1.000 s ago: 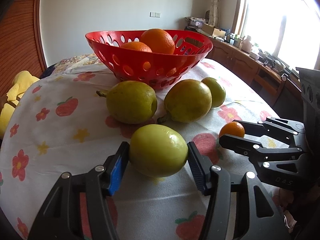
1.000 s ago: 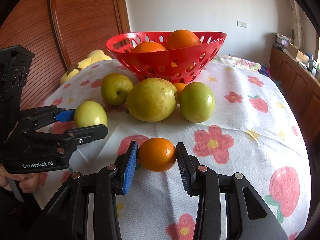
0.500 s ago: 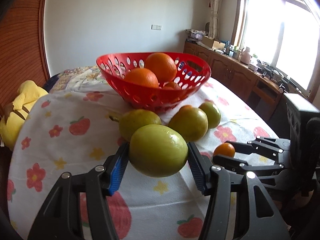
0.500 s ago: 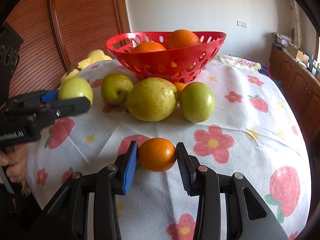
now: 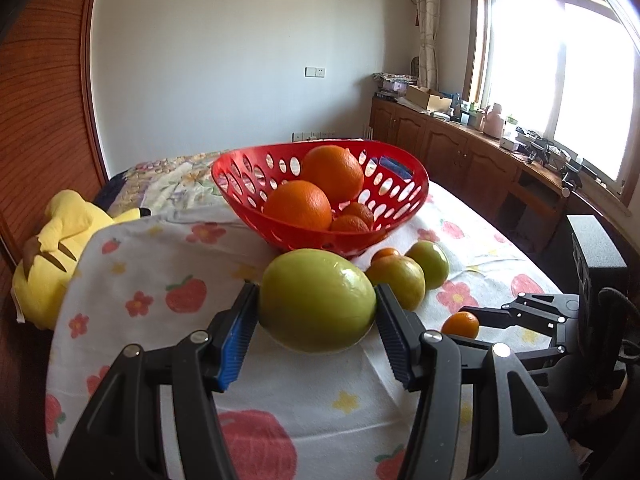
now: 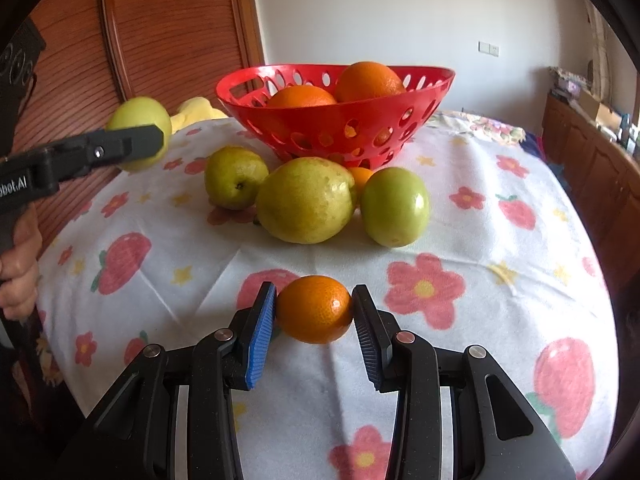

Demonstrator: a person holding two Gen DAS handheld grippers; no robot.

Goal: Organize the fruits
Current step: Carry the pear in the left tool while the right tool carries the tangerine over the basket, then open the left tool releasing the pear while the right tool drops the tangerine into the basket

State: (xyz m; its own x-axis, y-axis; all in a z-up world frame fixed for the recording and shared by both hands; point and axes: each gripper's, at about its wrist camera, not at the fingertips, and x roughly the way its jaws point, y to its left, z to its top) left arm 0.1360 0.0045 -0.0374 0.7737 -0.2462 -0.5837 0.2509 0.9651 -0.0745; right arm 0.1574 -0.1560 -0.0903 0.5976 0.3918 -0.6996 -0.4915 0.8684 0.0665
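My left gripper (image 5: 316, 320) is shut on a green apple (image 5: 316, 300) and holds it in the air, well above the table; it also shows at the left of the right wrist view (image 6: 138, 136). My right gripper (image 6: 314, 314) is shut on a small orange (image 6: 314, 308) that sits low at the tablecloth; it also shows in the left wrist view (image 5: 460, 324). A red perforated basket (image 6: 436, 92) holds two large oranges (image 5: 298, 204) and smaller ones. Three green fruits (image 6: 306, 200) and a small orange lie in front of the basket.
The table has a white cloth with flowers and strawberries (image 6: 500, 240). A yellow plush toy (image 5: 60, 240) lies off the table's far left side. Wooden cabinets (image 5: 460, 148) run along the window wall. A wooden sliding door (image 6: 168, 32) stands behind the left.
My left gripper has lifted the green apple off the table and raised it higher. My right gripper stays still on the small orange.
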